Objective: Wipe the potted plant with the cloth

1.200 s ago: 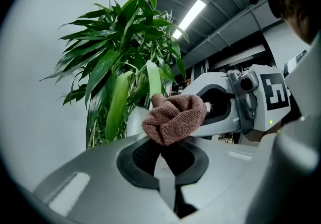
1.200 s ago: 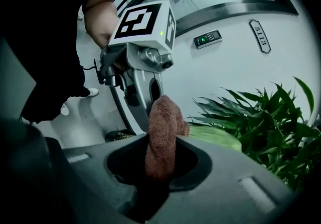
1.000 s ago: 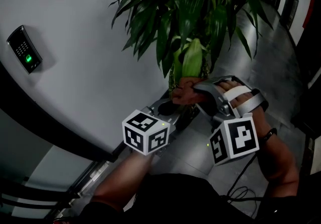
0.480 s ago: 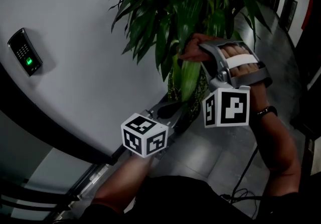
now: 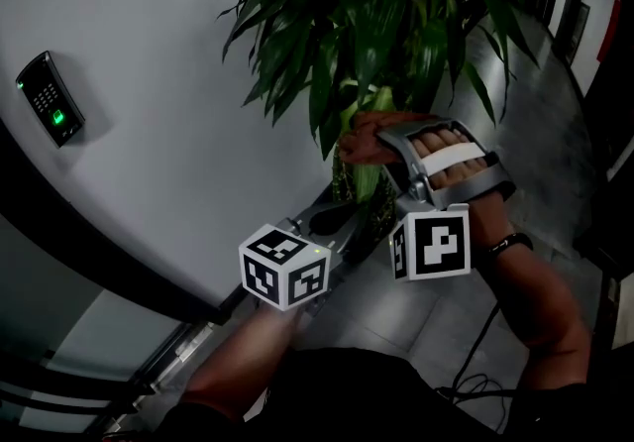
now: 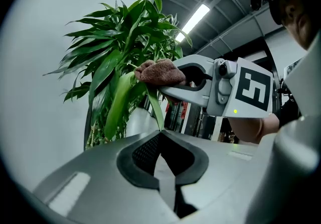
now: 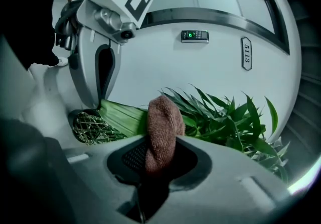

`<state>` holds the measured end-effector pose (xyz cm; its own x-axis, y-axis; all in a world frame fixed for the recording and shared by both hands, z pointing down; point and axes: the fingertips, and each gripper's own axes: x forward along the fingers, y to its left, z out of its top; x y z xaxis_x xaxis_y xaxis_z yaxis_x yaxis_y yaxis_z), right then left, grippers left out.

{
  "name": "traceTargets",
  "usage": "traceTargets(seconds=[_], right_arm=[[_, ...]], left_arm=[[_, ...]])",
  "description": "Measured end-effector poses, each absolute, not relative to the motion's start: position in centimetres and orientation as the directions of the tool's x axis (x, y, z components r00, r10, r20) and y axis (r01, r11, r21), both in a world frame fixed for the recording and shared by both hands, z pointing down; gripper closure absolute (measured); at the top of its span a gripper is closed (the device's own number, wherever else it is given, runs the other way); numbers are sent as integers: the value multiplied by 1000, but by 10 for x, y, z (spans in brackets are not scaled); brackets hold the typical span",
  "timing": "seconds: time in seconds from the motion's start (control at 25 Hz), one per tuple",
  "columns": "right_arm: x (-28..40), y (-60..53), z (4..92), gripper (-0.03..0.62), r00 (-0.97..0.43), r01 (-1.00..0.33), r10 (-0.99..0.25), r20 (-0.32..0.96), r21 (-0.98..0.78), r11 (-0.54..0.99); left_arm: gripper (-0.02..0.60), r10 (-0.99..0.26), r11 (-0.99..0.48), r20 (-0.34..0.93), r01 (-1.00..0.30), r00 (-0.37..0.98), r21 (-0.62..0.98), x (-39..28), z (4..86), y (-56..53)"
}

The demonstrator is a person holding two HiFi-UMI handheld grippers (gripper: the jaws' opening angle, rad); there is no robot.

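Brown terry cloth [image 7: 161, 122] is clamped in the right gripper [image 7: 159, 160], its bunched end pressed on a broad leaf [image 7: 123, 116] low in the potted plant [image 5: 376, 24], which stands right of the white wall [image 5: 149, 113]. Left gripper [image 6: 163, 155] sits nearer and lower, jaws all but together on nothing, with a thin leaf tip just at their mouth. Risk, as judged: nothing backs the broad leaf, so a hard stroke could crease or tear it, or it could spring out from under the cloth.
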<state>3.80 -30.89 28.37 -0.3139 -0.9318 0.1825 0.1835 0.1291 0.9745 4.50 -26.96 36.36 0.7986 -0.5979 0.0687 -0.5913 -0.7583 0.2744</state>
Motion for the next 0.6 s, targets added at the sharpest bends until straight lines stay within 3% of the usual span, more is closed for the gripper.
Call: traceTargets(seconds=[0.6], right_arm=[[31,-277,333,523,-380,127,-817,433,900,417]], left_arm=[[565,-597,-762,77,-595,799,255,46,363,-269]])
